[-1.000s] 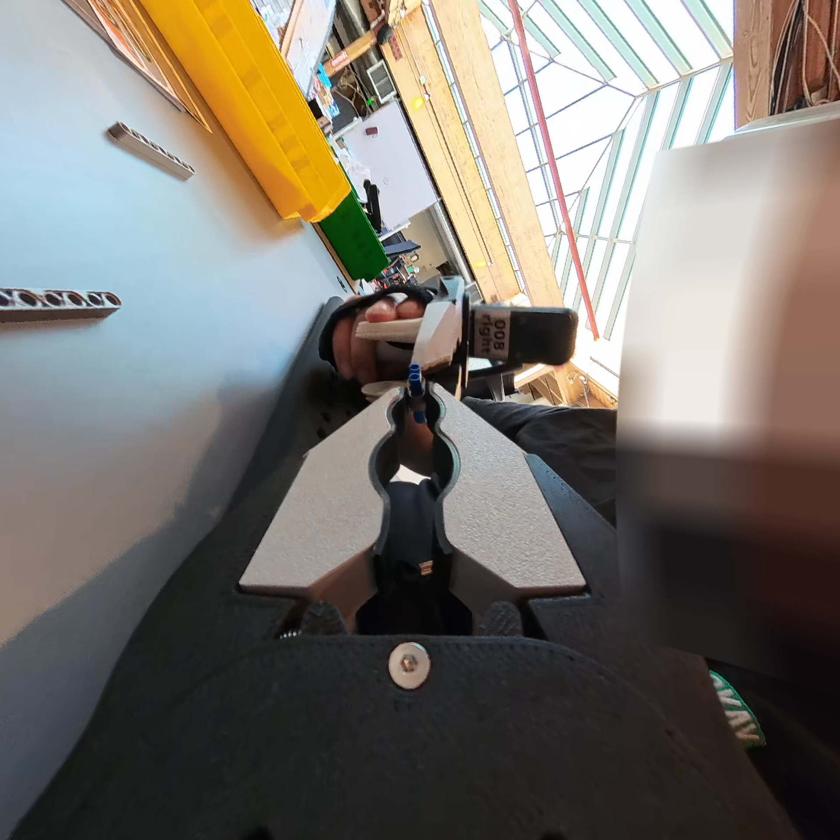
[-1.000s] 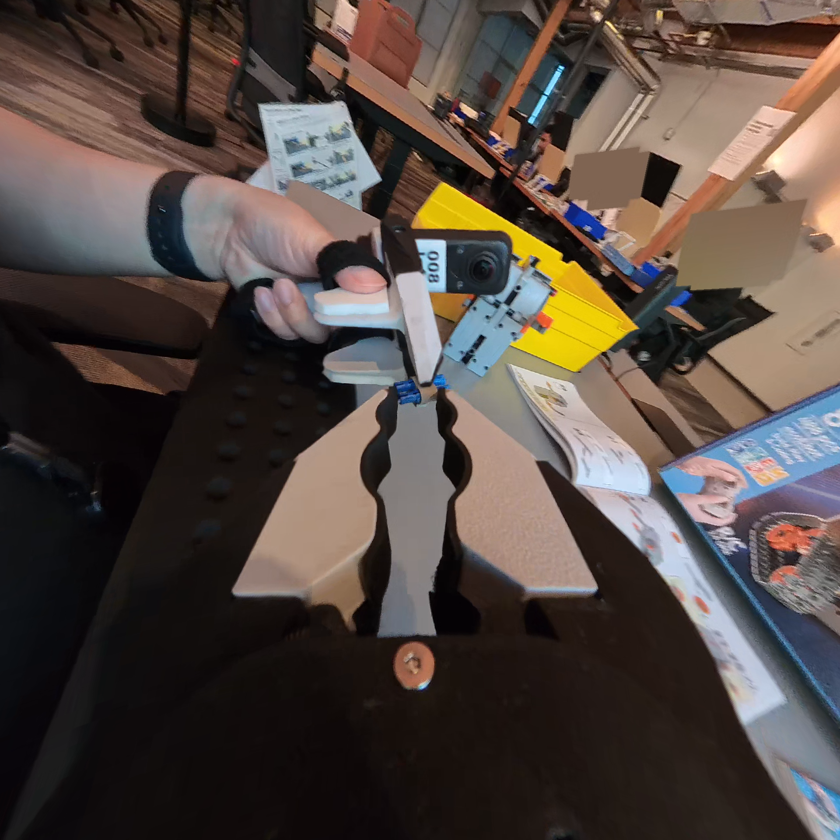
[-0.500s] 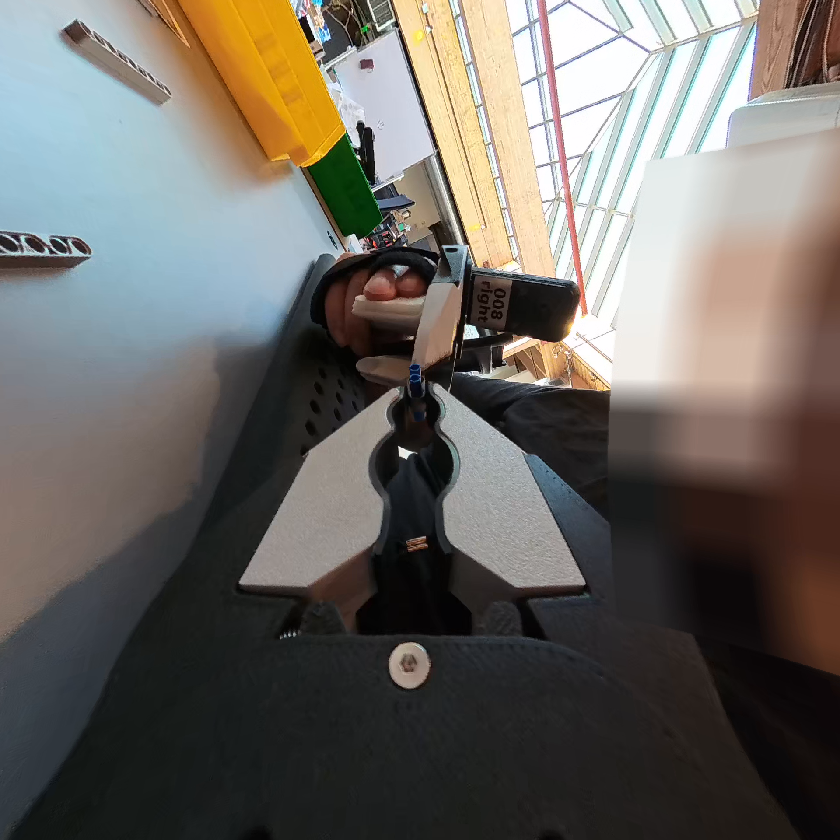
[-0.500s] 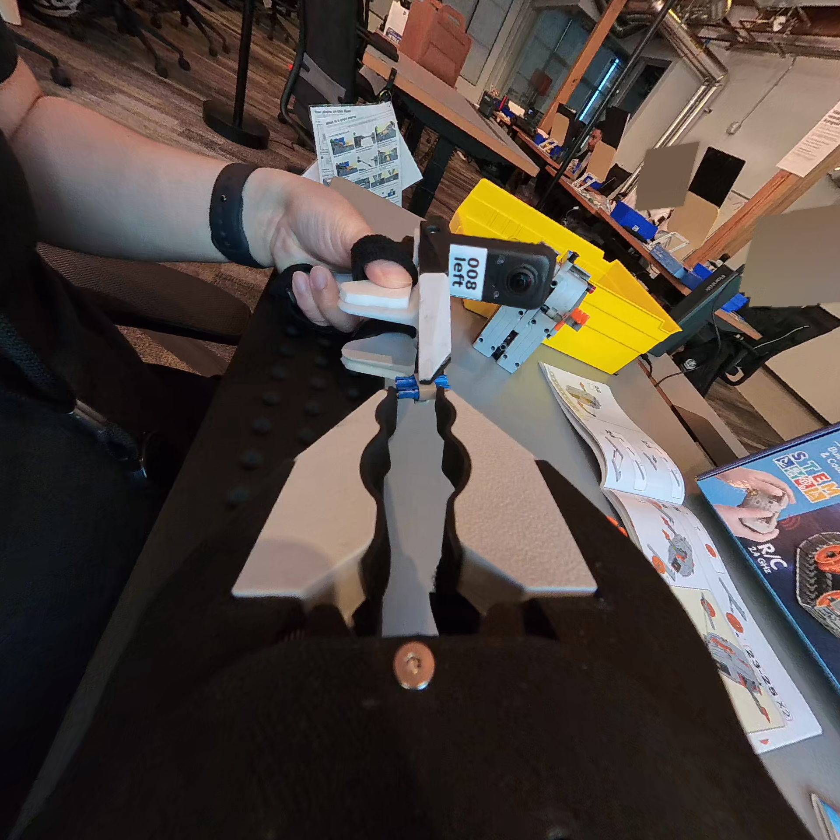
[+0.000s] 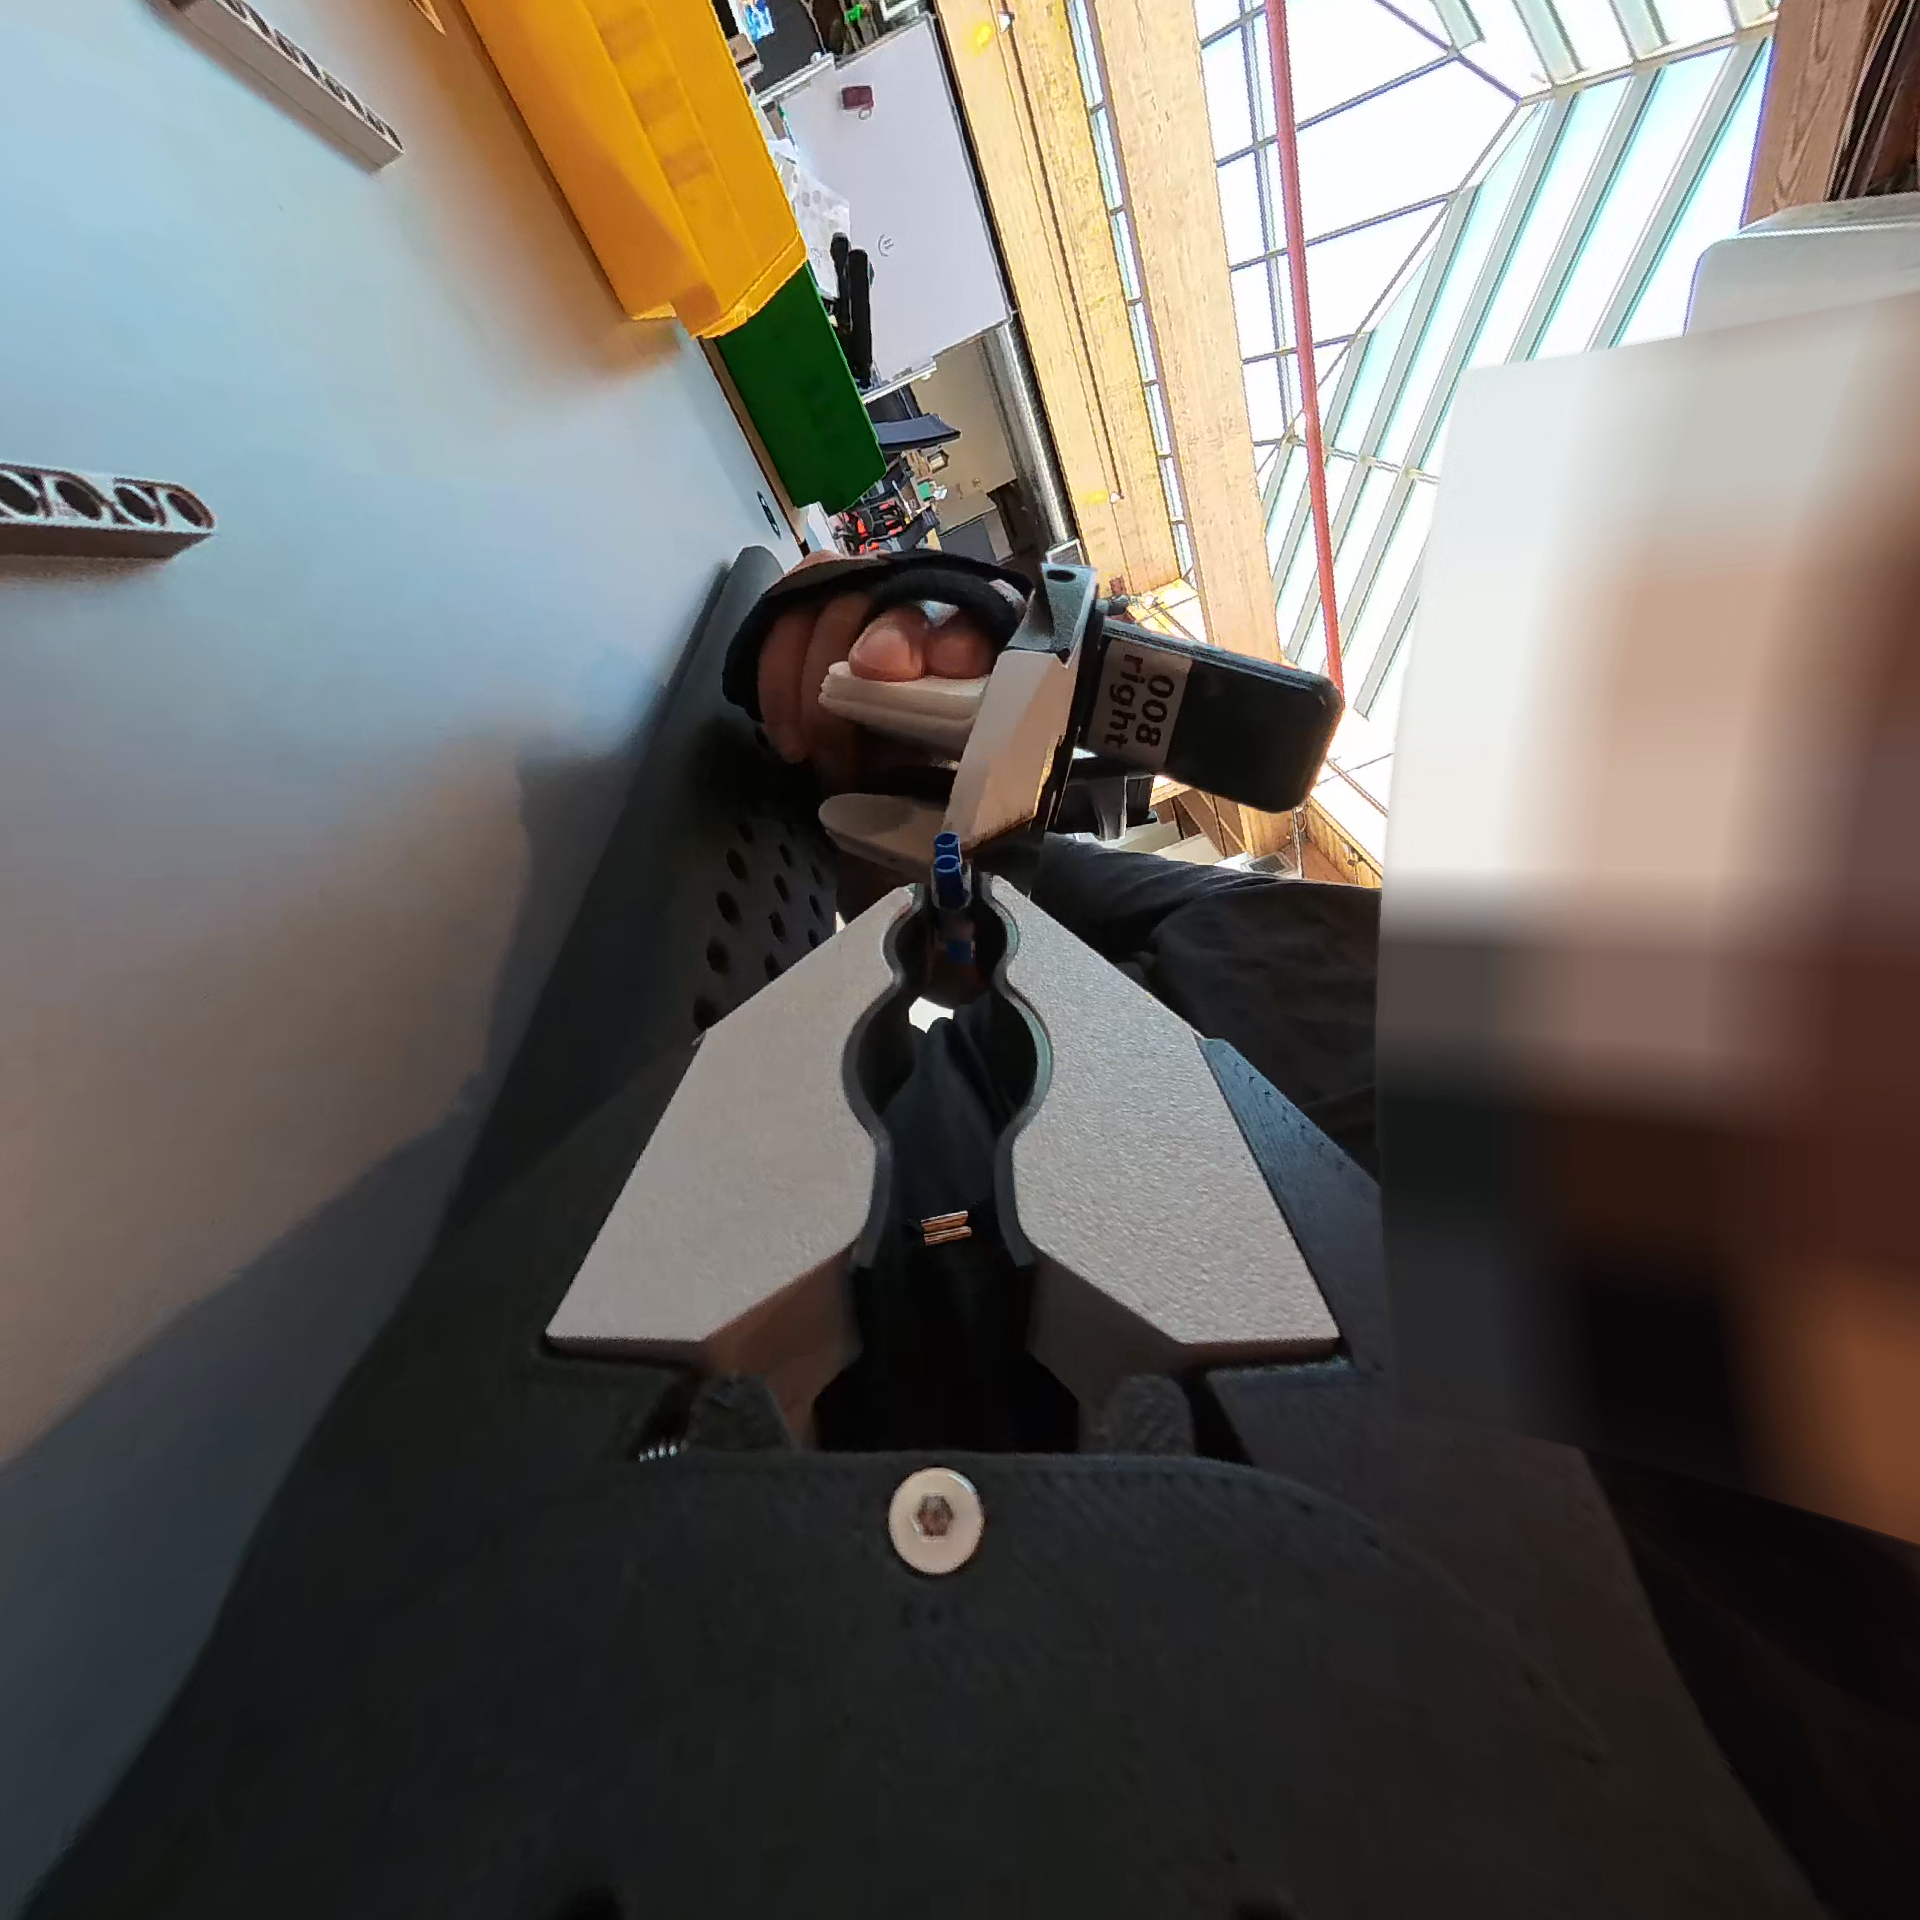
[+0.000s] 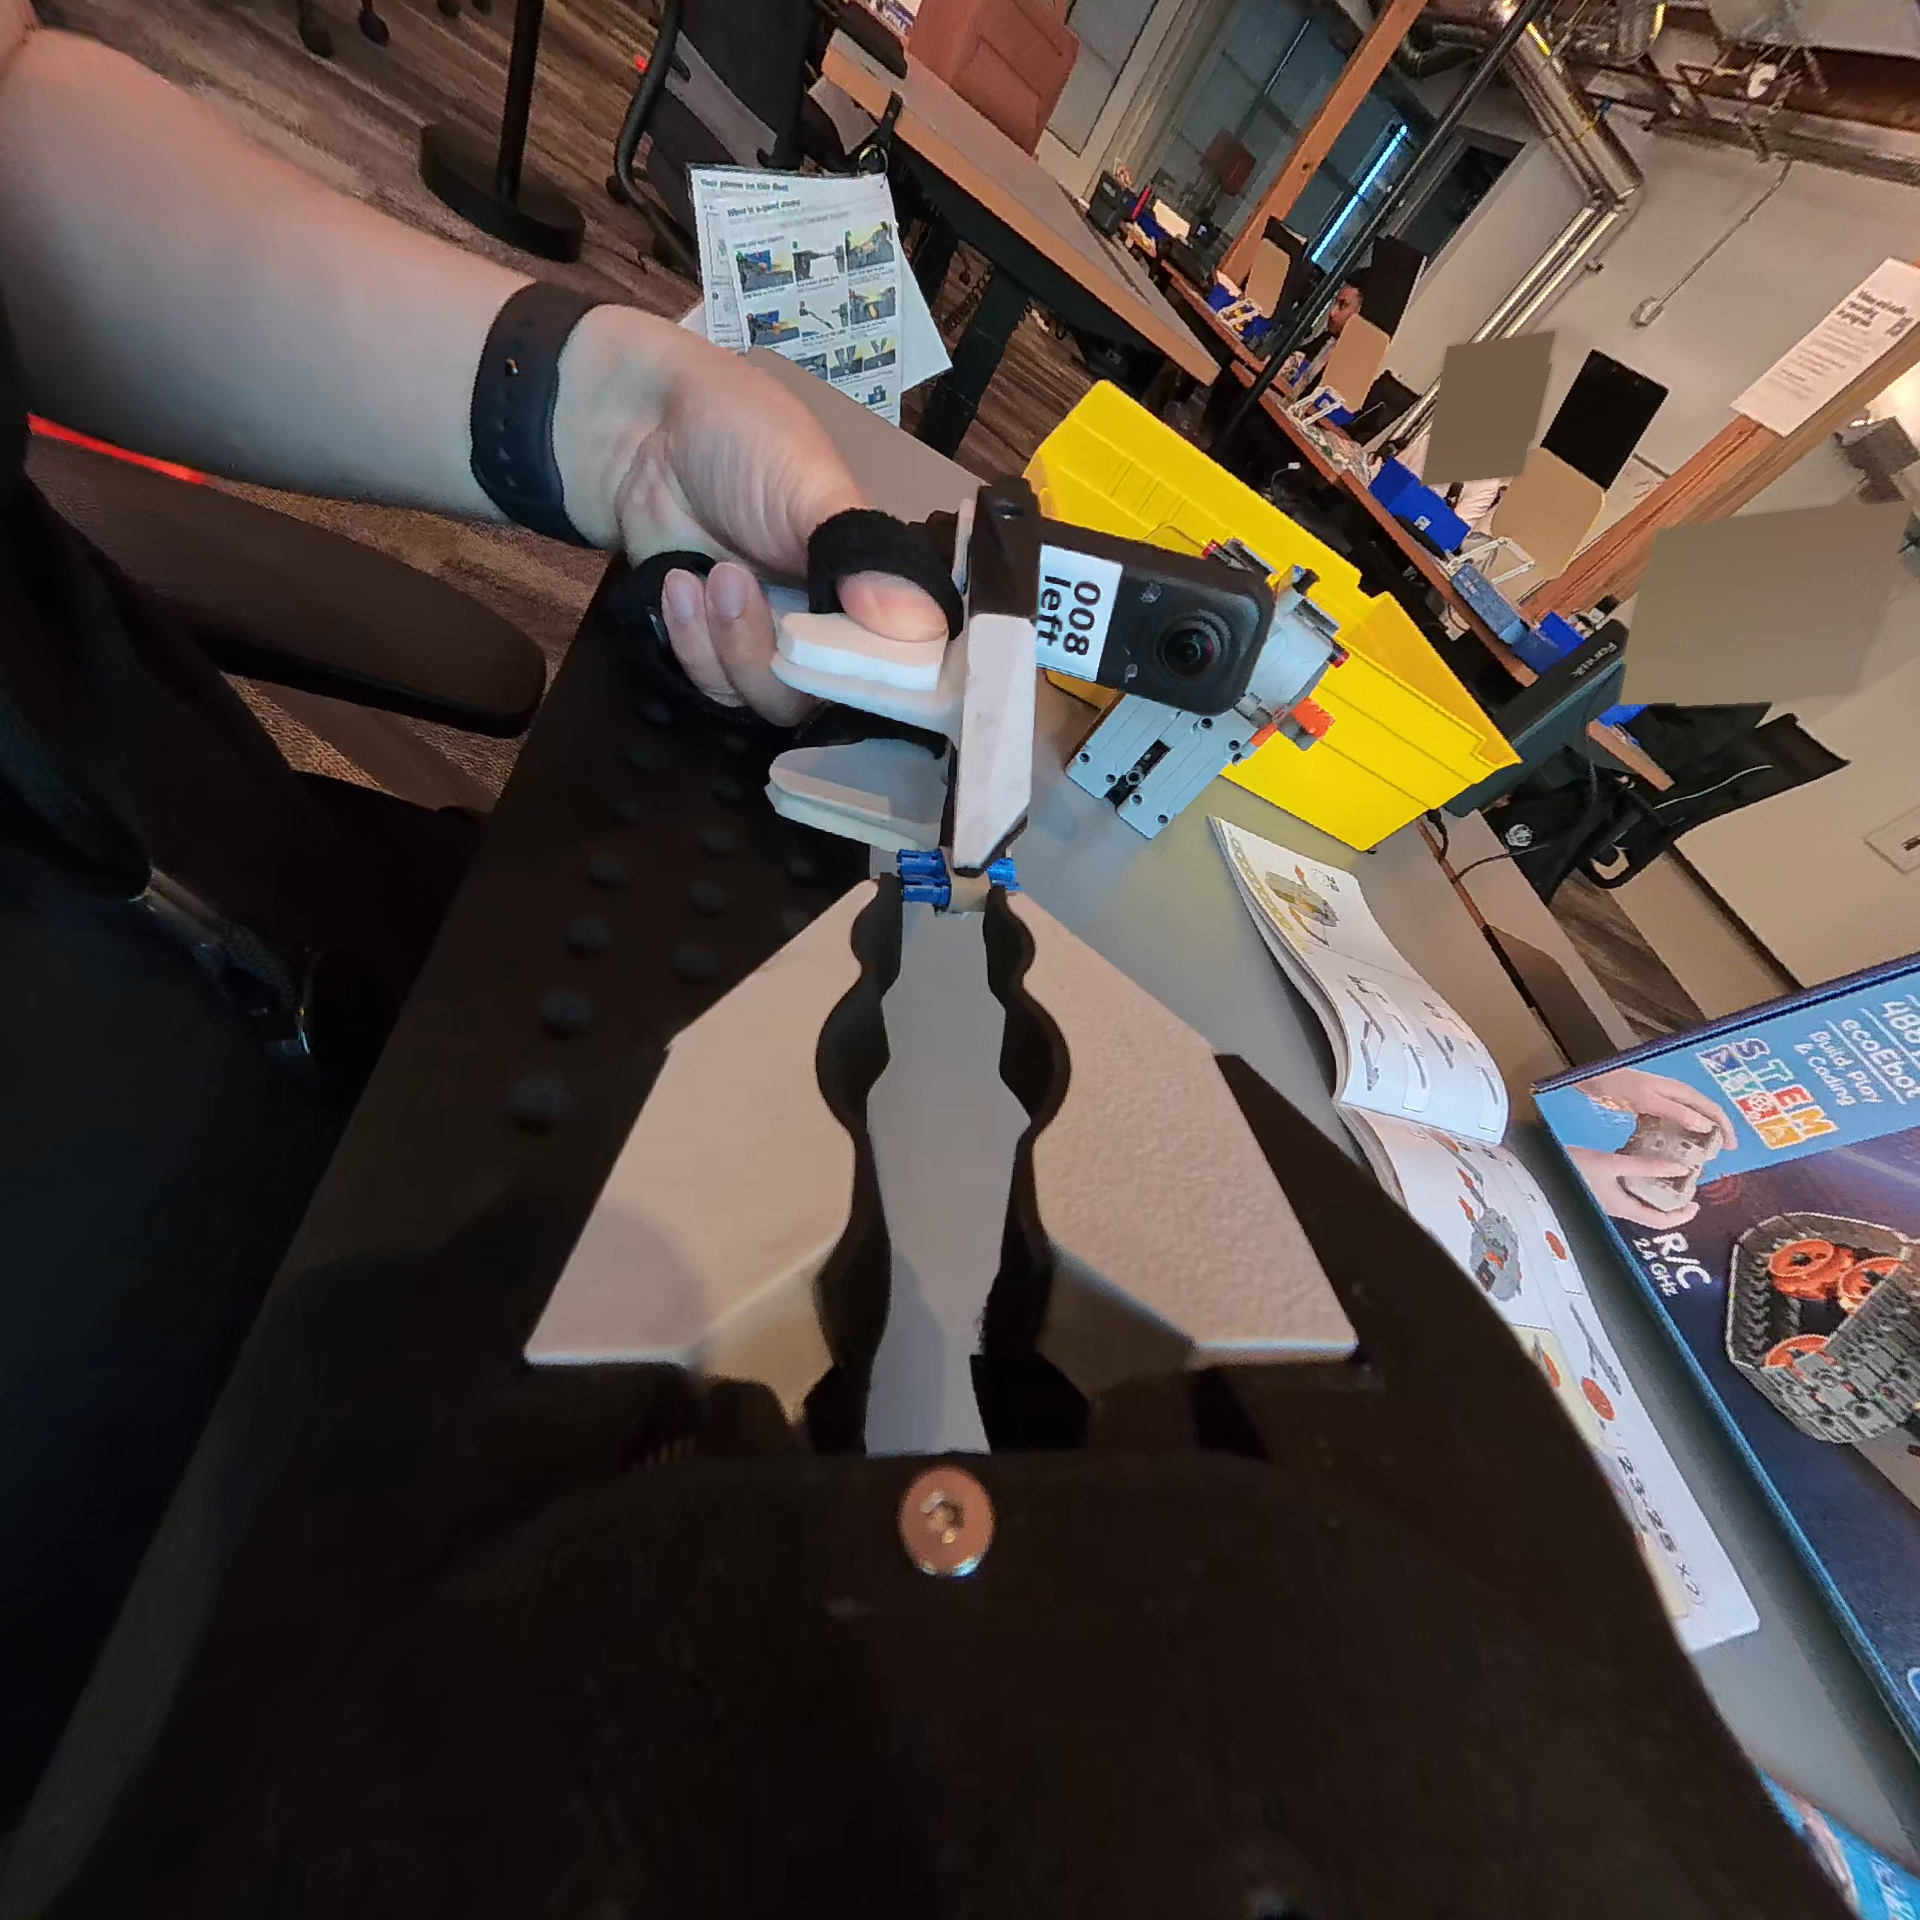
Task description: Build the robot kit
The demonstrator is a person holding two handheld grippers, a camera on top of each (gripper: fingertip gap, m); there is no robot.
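My two grippers meet tip to tip above the table's near edge. In the left wrist view my left gripper [image 5: 948,909] is nearly closed, with a small part with blue pins [image 5: 948,883] pinched at its tips. The right gripper's body [image 5: 1013,743] stands just beyond it, held by a hand. In the right wrist view my right gripper [image 6: 943,906] has its tips against the same blue pin part [image 6: 923,879]. The pins stick out on both sides of the left gripper's edge-on fingers [image 6: 992,717]. A hand with a black wristband holds that gripper.
Two grey holed beams [image 5: 104,509] [image 5: 291,83] lie on the grey table [image 5: 364,520]. Yellow bins [image 6: 1299,644] [image 5: 644,156], a green bin [image 5: 800,405], a grey brick assembly [image 6: 1174,748], an open booklet [image 6: 1382,1039] and a blue box [image 6: 1766,1195] are on the table. A black dotted strip [image 6: 623,883] lines the table edge. Both grippers' tips are close together, under 4 cm apart.
Both grippers stayed tip to tip on the blue pin part and shifted together; the left view's beams slid toward the left edge. The grip looks unchanged.
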